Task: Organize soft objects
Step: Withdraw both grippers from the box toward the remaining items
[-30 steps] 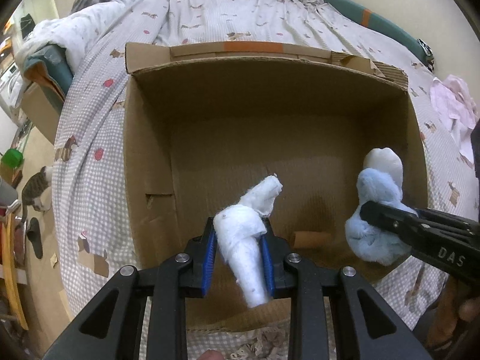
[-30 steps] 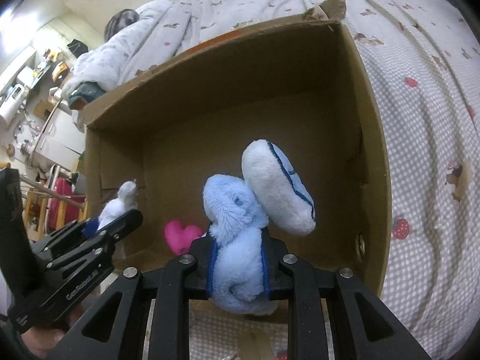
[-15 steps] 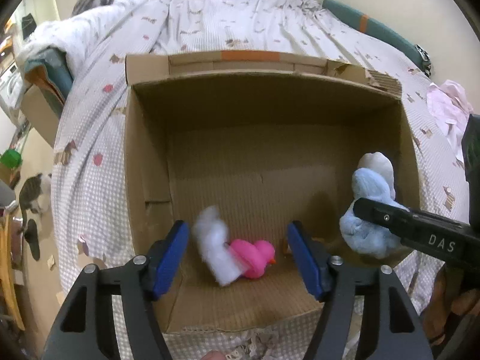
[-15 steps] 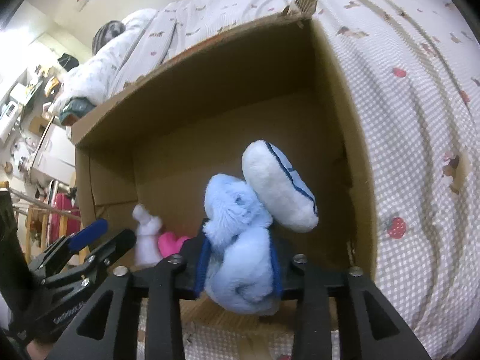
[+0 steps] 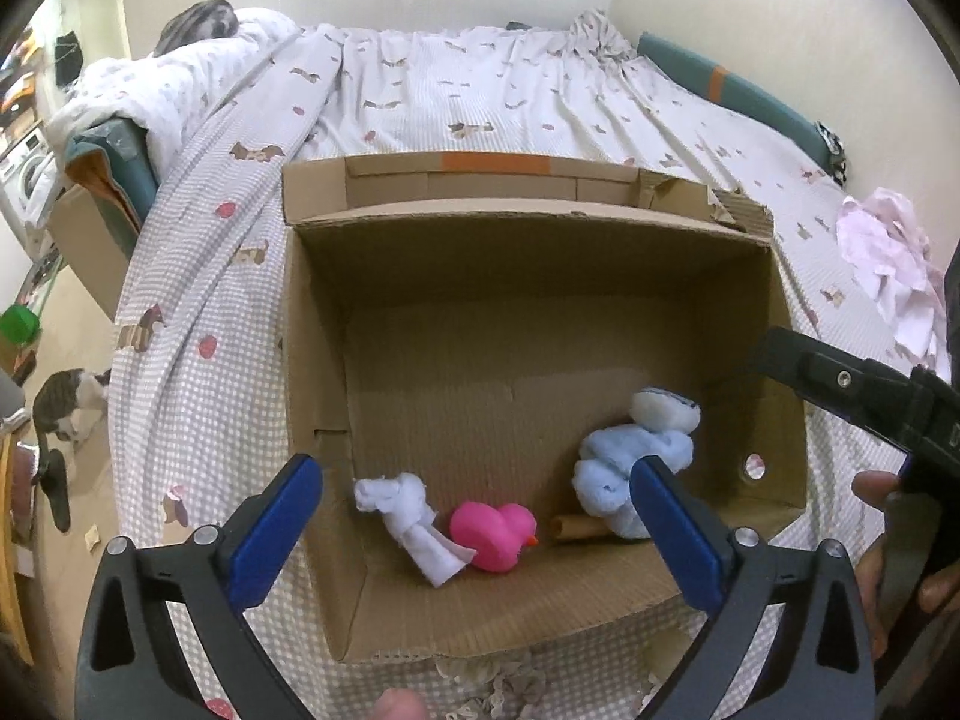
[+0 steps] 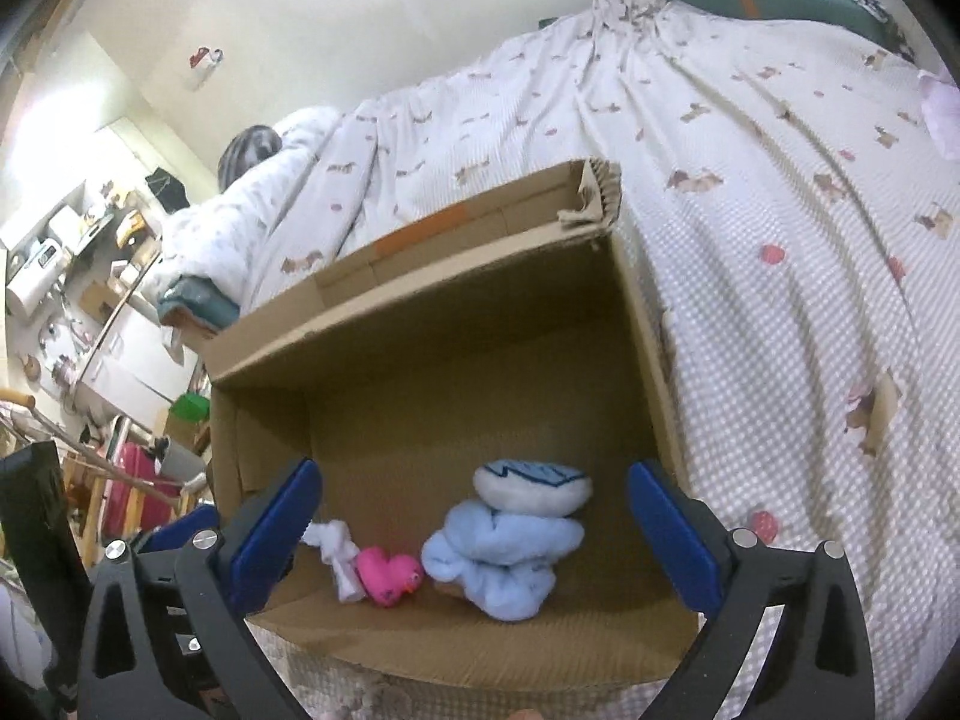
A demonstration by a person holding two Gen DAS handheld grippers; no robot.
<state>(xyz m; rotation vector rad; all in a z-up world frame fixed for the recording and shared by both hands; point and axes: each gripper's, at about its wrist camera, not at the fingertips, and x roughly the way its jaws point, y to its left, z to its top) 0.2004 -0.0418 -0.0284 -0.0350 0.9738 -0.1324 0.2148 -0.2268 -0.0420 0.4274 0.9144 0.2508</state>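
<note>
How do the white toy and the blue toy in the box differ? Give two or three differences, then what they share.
The white toy is small and thin; the blue toy is bulkier. The white toy lies left of the pink duck, the blue toy right of it. The white toy is plain; the blue toy has a white, blue-lined part on top. Both lie loose in the box.

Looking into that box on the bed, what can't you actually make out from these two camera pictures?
- Brown roll in the cardboard box: left view, its right end is hidden behind the blue plush toy; what it is cannot be told.
- Blue plush toy: both views, its crumpled shape hides what animal it is.
- Pink cloth on the bed: left view, partly hidden behind the right gripper.
</note>
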